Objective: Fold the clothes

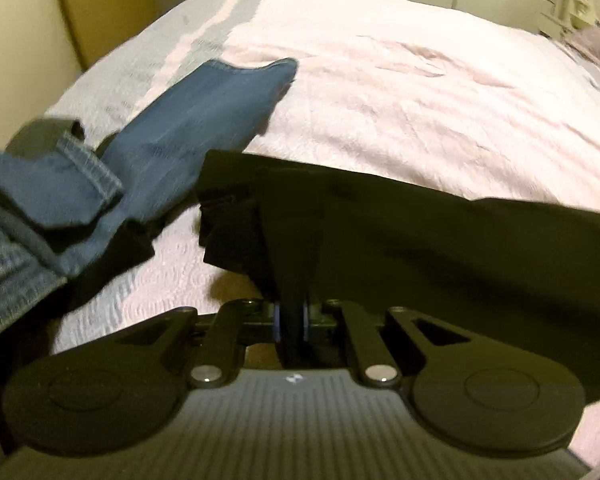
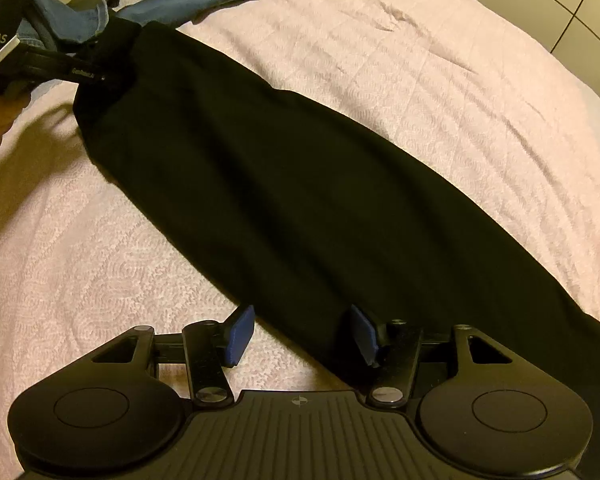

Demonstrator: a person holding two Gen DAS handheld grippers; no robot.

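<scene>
In the left wrist view, the left tongs (image 1: 291, 308) are pinched narrow on the near edge of a black garment (image 1: 400, 232), dark cloth bunching up between the blue pads. The garment lies on a pale pink bedspread (image 1: 400, 92) and runs from the tongs away to the right. A pair of blue jeans (image 1: 188, 120) lies to its left, one leg reaching toward the far side of the bed. The step in hand looks like taking hold of one end of the garment for a fold. In the right wrist view, the black garment (image 2: 284, 200) shows as a long, narrow strip, its long axis running from far left to near right across the bedspread (image 2: 420, 80). The left tongs (image 2: 112, 76) grip its far-left end, close beside the jeans (image 2: 188, 0). The right tongs (image 2: 302, 334) stand wide open astride the near edge of the strip, the pads apparently not pressing on it. The next move probably calls for the right tongs to close on that edge, so both ends can be lifted and brought together.
</scene>
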